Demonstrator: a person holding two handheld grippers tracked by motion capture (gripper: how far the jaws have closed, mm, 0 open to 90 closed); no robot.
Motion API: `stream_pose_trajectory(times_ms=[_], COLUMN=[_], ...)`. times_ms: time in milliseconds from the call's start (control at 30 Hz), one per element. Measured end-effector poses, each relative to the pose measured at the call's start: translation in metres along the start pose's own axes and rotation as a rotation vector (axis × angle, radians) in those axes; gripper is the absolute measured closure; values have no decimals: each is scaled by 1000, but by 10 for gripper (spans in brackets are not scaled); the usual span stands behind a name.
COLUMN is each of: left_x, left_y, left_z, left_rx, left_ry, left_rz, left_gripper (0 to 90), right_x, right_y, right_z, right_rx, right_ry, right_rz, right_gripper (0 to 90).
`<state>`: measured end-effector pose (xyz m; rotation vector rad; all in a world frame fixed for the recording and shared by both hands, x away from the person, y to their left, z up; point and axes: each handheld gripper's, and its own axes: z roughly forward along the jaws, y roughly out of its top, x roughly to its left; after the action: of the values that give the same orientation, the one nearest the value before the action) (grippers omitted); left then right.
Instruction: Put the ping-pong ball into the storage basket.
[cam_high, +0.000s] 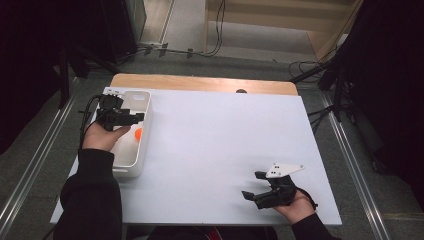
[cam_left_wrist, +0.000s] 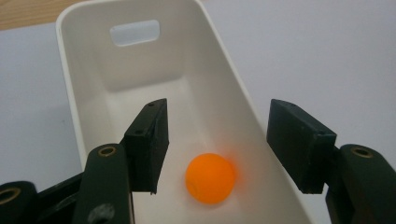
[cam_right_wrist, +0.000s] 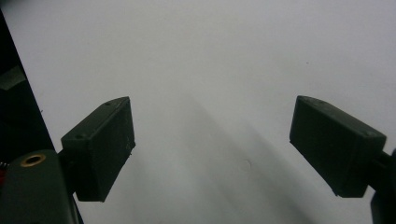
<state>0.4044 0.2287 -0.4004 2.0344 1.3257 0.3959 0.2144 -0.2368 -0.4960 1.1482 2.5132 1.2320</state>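
An orange ball (cam_left_wrist: 210, 178) lies on the floor of a white oblong bin (cam_left_wrist: 140, 79). In the high view the ball (cam_high: 138, 133) sits mid-bin, and the bin (cam_high: 131, 167) stands at the table's left edge. My left gripper (cam_left_wrist: 217, 140) hangs open above the bin, its jaws either side of the ball without touching it; from above, this left gripper (cam_high: 136, 118) reaches over the bin from the left. My right gripper (cam_high: 253, 185) rests open near the front right of the table, and between its jaws (cam_right_wrist: 212, 144) there is only bare white surface.
A white sheet (cam_high: 220, 145) covers the table, with a wooden strip (cam_high: 200, 82) along the far edge. Dark stands and cables (cam_high: 320, 70) ring the table on the floor. The table's left edge shows as a dark band (cam_right_wrist: 18, 107) in the right gripper view.
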Motion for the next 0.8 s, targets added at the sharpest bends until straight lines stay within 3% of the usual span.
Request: stream_pose_trajectory(times_ms=[233, 433, 800], left_x=[-9, -17, -35], left_y=[8, 12, 17], left_z=[-11, -16, -15], left_rx=[-31, -48, -37], left_ry=[-36, -82, -124], left_rz=[16, 23, 71], left_gripper=[310, 309, 291], right_x=[0, -1, 0], right_y=[-1, -1, -1], right_z=[0, -1, -2], right_rx=[-1, 0, -1], right_ry=[0, -2, -3], right_rz=[0, 2, -1], right_gripper=[127, 127, 127])
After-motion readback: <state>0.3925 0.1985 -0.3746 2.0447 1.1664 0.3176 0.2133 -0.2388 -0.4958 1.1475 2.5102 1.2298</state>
